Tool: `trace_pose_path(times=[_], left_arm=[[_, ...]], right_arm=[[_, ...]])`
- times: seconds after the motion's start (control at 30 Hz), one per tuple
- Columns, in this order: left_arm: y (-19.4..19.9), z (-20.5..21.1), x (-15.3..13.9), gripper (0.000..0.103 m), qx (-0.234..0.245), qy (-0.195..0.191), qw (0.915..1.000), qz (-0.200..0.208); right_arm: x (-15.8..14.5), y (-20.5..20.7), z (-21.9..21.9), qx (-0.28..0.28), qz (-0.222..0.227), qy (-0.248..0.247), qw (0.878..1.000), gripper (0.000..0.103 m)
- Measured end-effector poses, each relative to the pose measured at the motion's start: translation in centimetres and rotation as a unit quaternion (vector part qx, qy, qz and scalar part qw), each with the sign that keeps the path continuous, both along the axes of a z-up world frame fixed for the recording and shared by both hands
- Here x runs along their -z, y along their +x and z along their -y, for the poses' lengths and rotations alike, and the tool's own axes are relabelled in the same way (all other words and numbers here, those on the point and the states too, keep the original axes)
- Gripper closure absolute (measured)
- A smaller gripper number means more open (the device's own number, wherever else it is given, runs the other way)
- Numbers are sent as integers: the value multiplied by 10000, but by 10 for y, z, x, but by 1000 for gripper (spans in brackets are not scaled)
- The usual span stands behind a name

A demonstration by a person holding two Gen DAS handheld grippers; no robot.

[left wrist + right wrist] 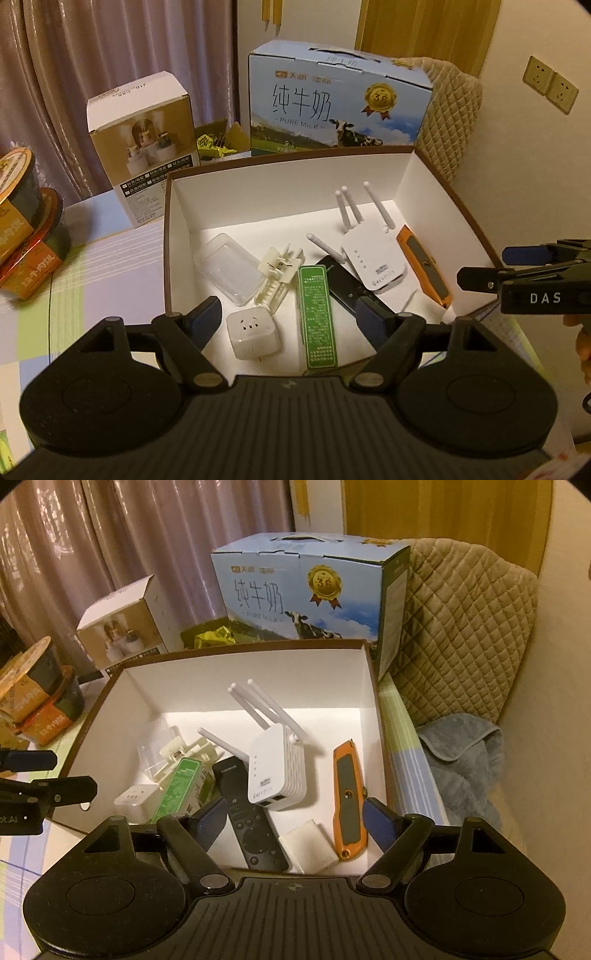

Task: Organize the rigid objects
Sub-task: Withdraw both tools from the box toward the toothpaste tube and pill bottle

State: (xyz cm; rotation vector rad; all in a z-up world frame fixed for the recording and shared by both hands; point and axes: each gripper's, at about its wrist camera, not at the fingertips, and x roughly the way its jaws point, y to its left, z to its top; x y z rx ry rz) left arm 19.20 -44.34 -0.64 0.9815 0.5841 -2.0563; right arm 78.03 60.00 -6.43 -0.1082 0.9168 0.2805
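Left gripper (290, 314): we held it open over the box (168, 236), gripping nothing.
Right gripper (295, 814): ours gaped too (empty).
Router (277, 771), knife (347, 794), remote (251, 827): inside the box.

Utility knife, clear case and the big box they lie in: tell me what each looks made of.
Utility knife: probably hard orange plastic or painted metal, with matte grey grip inlays.
Clear case: thin transparent plastic; the floor shows through it.
Box: cardboard, matte white inside, brown edges, crisp folded corners.
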Motion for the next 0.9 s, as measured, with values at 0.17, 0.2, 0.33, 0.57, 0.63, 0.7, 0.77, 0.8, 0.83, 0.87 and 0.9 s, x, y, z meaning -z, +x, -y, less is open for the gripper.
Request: trace_pose_path(times=[0.17, 0.2, 0.33, 0.57, 0.63, 0.7, 0.77, 0.8, 0.83, 0.87, 0.9], left_arm=[[10, -15, -8, 26, -42, -52, 9999, -108], [13, -17, -9, 26, -65, -39, 9999, -129], [23, -31, -13, 26, -116, -93, 9998, -132], [49, -61, -16, 26, -217, -86, 9993, -281], [55, -70, -15, 26, -258, -91, 9991, -318], [62, -78, -13, 25, -337, -86, 9989, -322], [67, -87, -10, 25, -414, -83, 9987, -291], [70, -91, -8, 24, -436, -85, 9986, -280], [72, -95, -5, 23, -464, -53, 9986, -266], [75, -99, -3, 23, -476, -27, 9985, -257], [77, -103, 0, 23, -480, -6, 9986, -242]], right_arm=[[-9, -16, 10, 46, 62, 191, 9998, 25], [-10, -20, 11, 53, 69, 234, 9997, 25], [-13, -35, 17, 86, 76, 396, 9991, 25], [-15, -68, 21, 39, 115, 622, 9980, 25], [-13, -77, 21, 4, 91, 672, 9977, 25], [-10, -86, 20, -46, 44, 687, 9976, 25], [-8, -94, 19, -84, 23, 689, 9976, 25], [-6, -99, 19, -103, 8, 695, 9975, 25], [-4, -103, 18, -120, -16, 709, 9974, 25], [-2, -107, 18, -127, -51, 726, 9973, 25], [1, -111, 18, -134, -97, 744, 9971, 25]])
